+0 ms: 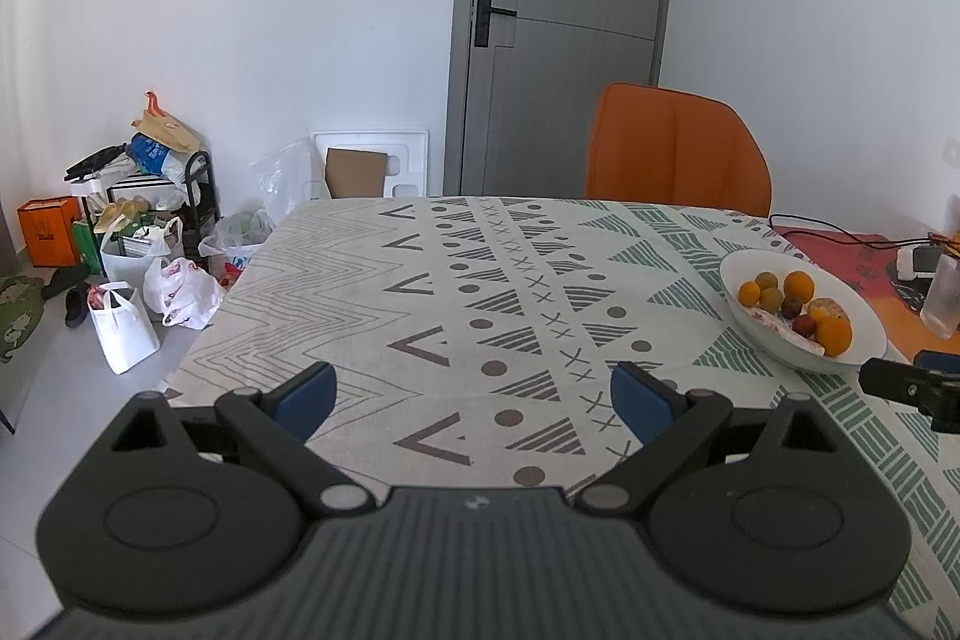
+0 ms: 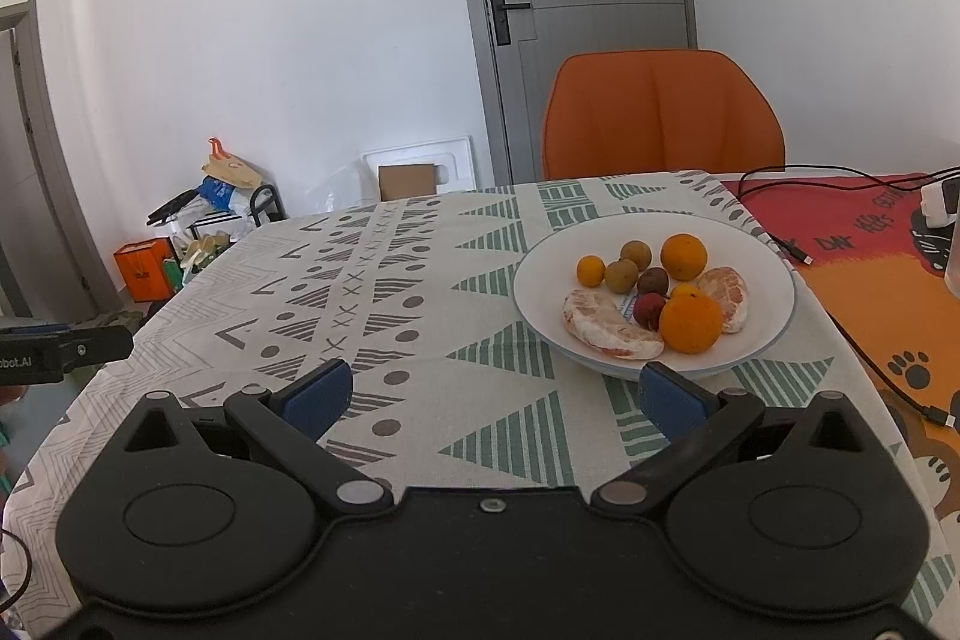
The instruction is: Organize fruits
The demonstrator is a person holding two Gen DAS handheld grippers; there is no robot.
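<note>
The left gripper has its blue-padded fingers spread wide, holding nothing, over bare patterned tablecloth. The right gripper is likewise spread and holding nothing; its right pad sits just in front of the plate rim.

The shallow white plate, glossy with a thin blue edge, lies right of centre in the right wrist view and at the right edge of the left wrist view. It holds two large oranges, one small orange citrus, two dull olive-brown round fruits, two dark red round fruits and two peeled pomelo segments with a fibrous, pale pink surface.

Open cloth extends left of the plate to the table's edge. An orange chair stands at the far side.
</note>
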